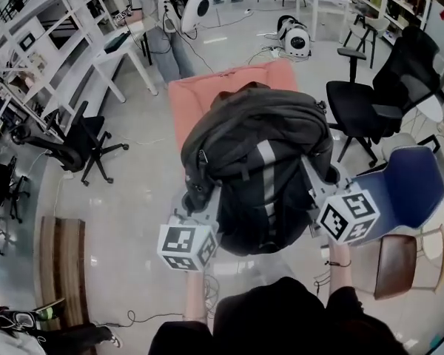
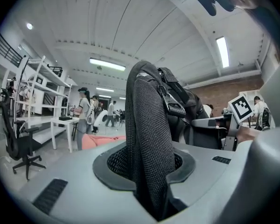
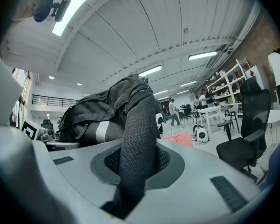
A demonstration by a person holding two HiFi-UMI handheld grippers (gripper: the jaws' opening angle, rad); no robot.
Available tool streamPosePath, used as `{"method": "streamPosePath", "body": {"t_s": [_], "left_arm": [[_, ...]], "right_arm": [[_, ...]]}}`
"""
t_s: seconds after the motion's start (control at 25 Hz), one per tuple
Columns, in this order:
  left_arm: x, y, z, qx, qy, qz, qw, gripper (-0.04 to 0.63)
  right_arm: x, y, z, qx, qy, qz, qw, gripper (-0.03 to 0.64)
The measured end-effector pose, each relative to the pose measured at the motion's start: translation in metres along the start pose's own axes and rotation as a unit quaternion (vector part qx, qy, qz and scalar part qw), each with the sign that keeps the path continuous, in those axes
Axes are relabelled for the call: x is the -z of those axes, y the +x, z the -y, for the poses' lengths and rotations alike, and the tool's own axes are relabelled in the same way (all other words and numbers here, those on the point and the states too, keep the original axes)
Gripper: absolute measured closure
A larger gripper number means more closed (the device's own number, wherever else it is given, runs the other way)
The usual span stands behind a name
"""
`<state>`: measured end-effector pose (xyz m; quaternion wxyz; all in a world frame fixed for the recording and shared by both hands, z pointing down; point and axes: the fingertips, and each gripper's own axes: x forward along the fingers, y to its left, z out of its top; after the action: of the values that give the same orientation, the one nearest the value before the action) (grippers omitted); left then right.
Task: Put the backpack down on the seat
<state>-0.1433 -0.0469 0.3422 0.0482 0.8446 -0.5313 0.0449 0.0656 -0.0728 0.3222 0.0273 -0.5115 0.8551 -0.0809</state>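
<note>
A black backpack point(image 1: 259, 161) with a grey stripe hangs in the air in the head view, over the near end of a salmon-pink seat point(image 1: 200, 98). My left gripper point(image 1: 200, 202) holds it from the lower left and my right gripper point(image 1: 322, 180) from the right. In the left gripper view a black mesh shoulder strap point(image 2: 149, 134) runs up between the jaws of the left gripper point(image 2: 151, 190), which is shut on it. The right gripper view shows the other mesh strap point(image 3: 137, 134) pinched the same way in the right gripper point(image 3: 126, 190), with the pack's body point(image 3: 91, 113) beyond.
Black office chairs point(image 1: 370, 102) stand to the right and a blue chair point(image 1: 407, 187) and brown stool point(image 1: 396, 265) are close at the right. Another office chair point(image 1: 74, 143) and a wooden bench point(image 1: 59, 261) are at the left. A person point(image 1: 159, 21) stands by white tables behind the seat.
</note>
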Motion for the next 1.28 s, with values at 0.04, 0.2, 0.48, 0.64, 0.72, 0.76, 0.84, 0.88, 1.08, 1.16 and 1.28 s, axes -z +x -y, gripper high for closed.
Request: {"method": "streamPosePath", "body": {"t_s": [0.04, 0.2, 0.48, 0.64, 0.72, 0.76, 0.84, 0.88, 1.08, 1.16, 1.28], "left_arm": [[0.001, 0.008, -0.005, -0.002, -0.001, -0.004, 1.0, 0.463], [0.002, 0.043, -0.024, -0.014, -0.007, -0.011, 0.9998, 0.465], [0.005, 0.105, -0.031, -0.036, -0.007, -0.014, 0.9992, 0.468], [0.013, 0.137, -0.037, -0.048, -0.012, -0.016, 0.9986, 0.468], [0.016, 0.15, -0.043, -0.05, -0.013, -0.021, 0.9984, 0.466], [0.018, 0.155, -0.047, -0.05, -0.013, -0.025, 0.9984, 0.467], [0.024, 0.166, -0.056, -0.047, -0.016, -0.033, 0.9982, 0.467], [0.028, 0.172, -0.061, -0.046, -0.017, -0.037, 0.9981, 0.466], [0.05, 0.205, -0.089, -0.038, -0.022, -0.064, 0.997, 0.467], [0.063, 0.22, -0.098, -0.034, -0.025, -0.073, 0.9964, 0.467], [0.089, 0.243, -0.111, -0.027, -0.029, -0.088, 0.9953, 0.467]], "right_arm": [[0.002, 0.009, 0.004, -0.002, 0.002, -0.003, 1.0, 0.552], [0.004, 0.049, 0.023, -0.014, 0.01, -0.014, 1.0, 0.554], [0.007, 0.099, 0.074, -0.037, 0.025, -0.026, 0.999, 0.554], [0.011, 0.126, 0.098, -0.04, 0.024, -0.033, 0.998, 0.554], [0.015, 0.14, 0.105, -0.039, 0.029, -0.036, 0.998, 0.554], [0.018, 0.146, 0.107, -0.038, 0.033, -0.039, 0.998, 0.554], [0.025, 0.158, 0.11, -0.032, 0.04, -0.046, 0.998, 0.554], [0.029, 0.165, 0.113, -0.03, 0.044, -0.05, 0.997, 0.554], [0.057, 0.202, 0.125, -0.017, 0.064, -0.072, 0.995, 0.554], [0.071, 0.217, 0.133, -0.01, 0.07, -0.08, 0.994, 0.554], [0.097, 0.236, 0.145, 0.0, 0.079, -0.089, 0.993, 0.554]]}}
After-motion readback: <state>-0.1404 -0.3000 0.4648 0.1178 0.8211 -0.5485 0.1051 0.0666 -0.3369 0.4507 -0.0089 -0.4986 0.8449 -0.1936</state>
